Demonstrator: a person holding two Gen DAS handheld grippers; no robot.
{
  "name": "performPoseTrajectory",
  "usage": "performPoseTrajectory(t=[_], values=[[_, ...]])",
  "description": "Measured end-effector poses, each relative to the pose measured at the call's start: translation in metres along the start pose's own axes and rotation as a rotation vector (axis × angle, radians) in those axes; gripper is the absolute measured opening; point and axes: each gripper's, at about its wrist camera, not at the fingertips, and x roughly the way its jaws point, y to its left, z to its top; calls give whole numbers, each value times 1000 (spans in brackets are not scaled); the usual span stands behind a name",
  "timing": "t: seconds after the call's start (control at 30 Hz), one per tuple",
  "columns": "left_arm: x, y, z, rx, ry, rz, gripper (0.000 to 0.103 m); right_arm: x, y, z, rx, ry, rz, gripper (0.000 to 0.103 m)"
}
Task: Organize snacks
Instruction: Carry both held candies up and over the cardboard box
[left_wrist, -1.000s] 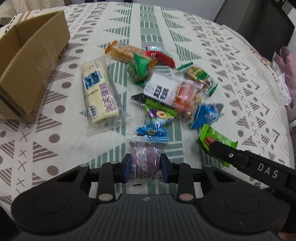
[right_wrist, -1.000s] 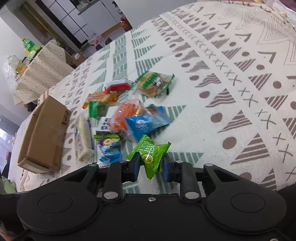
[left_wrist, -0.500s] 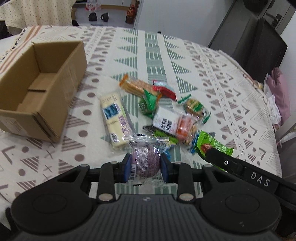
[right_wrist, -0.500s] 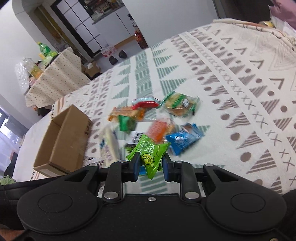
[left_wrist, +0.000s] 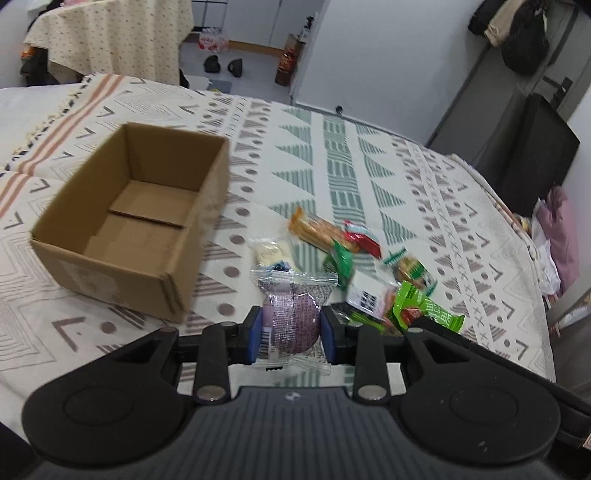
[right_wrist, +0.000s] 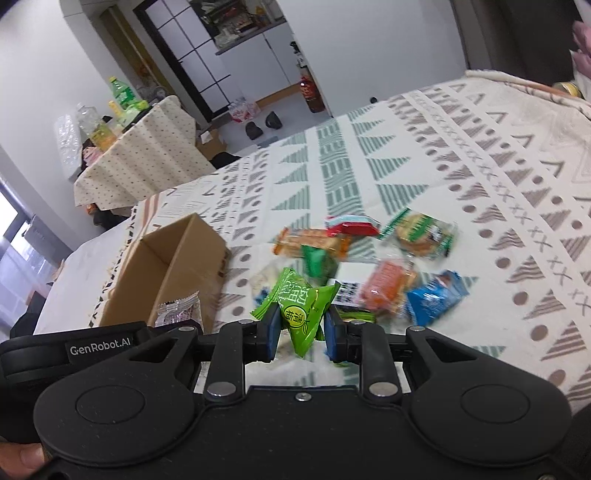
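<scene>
left gripper (left_wrist: 291, 334) clamps purple snack (left_wrist: 290, 321); right gripper (right_wrist: 301, 334) clamps green packet (right_wrist: 301, 308); only left view shows box (left_wrist: 110, 266) interior.

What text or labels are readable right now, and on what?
"GenRobot.AI": on the left gripper's black arm, seen in the right wrist view.
Green packet in the right gripper: Chinese print, too blurred to read.
Purple packet: barcode and print, too small.
Other snacks: blurred.

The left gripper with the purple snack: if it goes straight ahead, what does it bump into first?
Probably the snack pile. The left gripper, shut on the purple snack, points at the white snack just beyond it. The box sits off to the left of that line. Depth is hard to judge, so it may pass above.
</scene>
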Motion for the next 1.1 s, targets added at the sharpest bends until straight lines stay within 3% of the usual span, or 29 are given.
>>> performPoseTrajectory(t=[0.63, 1.1], values=[[-29, 79, 30, -116, -105, 44, 32, 20, 79, 9, -91, -40, 67, 25], [-27, 141, 53, -230, -140, 69, 32, 54, 138, 12, -143, -22, 124, 25]])
